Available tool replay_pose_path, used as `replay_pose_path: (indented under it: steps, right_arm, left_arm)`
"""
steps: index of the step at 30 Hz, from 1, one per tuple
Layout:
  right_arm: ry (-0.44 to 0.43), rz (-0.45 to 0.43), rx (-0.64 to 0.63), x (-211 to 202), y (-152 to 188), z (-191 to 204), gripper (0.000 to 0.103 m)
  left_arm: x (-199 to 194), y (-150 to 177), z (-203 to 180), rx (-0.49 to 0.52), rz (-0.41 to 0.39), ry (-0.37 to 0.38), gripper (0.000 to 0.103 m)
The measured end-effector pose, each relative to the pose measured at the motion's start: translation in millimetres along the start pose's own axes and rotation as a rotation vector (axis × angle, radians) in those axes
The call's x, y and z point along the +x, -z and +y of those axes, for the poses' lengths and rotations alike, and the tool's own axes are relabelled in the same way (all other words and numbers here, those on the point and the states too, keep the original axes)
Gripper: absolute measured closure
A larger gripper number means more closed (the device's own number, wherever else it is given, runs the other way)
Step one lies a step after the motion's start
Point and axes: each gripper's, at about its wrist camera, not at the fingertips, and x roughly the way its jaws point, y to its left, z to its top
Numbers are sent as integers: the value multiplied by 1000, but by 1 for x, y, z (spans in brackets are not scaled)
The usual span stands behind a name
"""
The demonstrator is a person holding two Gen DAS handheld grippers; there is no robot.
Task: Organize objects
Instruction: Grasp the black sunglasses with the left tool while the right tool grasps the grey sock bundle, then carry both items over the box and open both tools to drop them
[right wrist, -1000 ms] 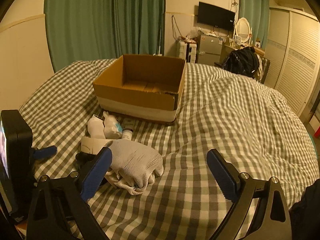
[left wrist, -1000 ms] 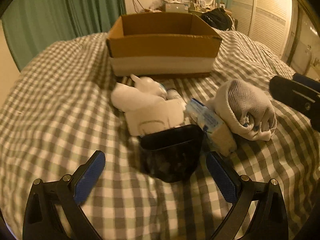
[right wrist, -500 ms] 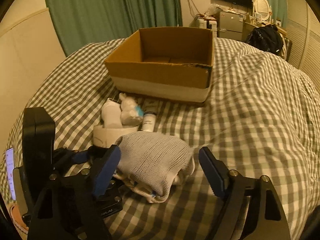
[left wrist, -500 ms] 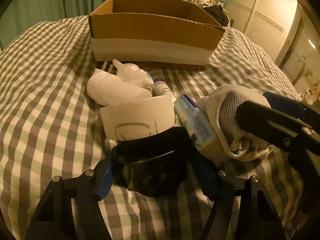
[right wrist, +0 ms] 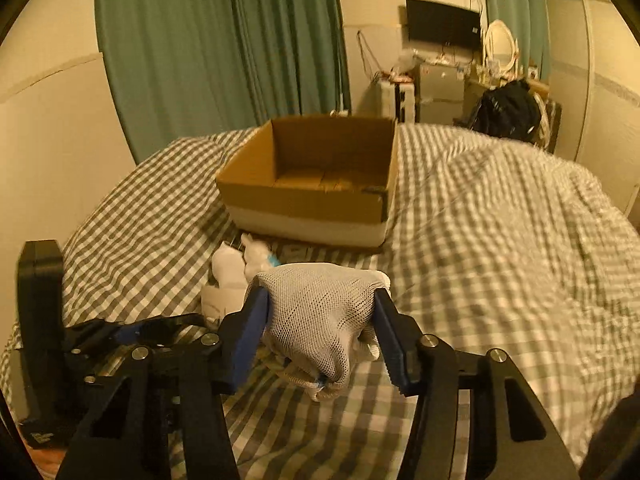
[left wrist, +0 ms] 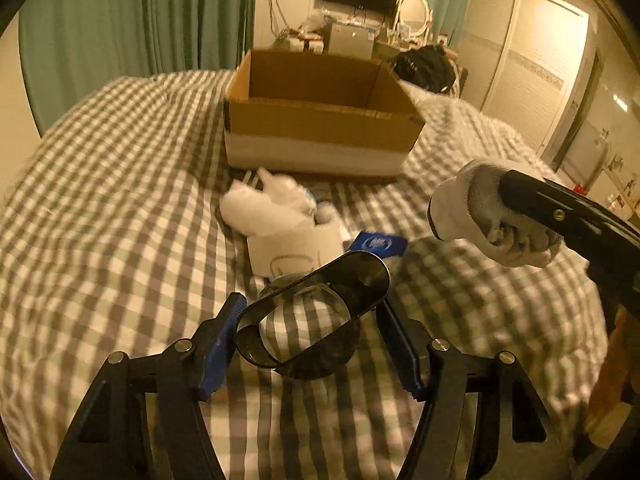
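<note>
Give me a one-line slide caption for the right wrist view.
Right gripper lifts a bundled white knit glove above the checked bedspread, facing the open cardboard box.

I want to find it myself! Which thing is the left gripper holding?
Start at the cardboard box on the checked bed, then come toward the camera past the white bottles. The left gripper squeezes a black see-through cup; everything near it is white or blue.

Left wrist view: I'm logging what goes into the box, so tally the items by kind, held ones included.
Squashed black plastic cup, in left gripper: 1
White knit glove bundle, in right gripper: 1
White plastic bottles: 2
White paper sleeve: 1
Blue packet: 1
Small blurred tube: 1
Total: 7
</note>
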Motion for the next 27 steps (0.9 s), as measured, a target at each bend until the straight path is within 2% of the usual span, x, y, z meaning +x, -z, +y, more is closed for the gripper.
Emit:
replay_pose_path:
  steps: [3,7,14,21,27]
  right_arm:
    - [11,-34,-10,-14,-9,2,52]
    - [15,-79,-57,-30,-34,8,52]
    - [11,-168,-122,-43,-107,17,52]
    - [-23,-183,-149,-6,-175,23,52]
    - [-59,-158,-102,58,-206,10,52]
  left_arm:
    - [-19,-13,0,19,-48,-4,34]
    - [-40,-47,2,33,-115,3,34]
    - [-48,-129,14,49,-213,-54,34]
    - [-3,-203,22,56,-234,-76,34]
    - [57,-230,26,68,-193,-55,34]
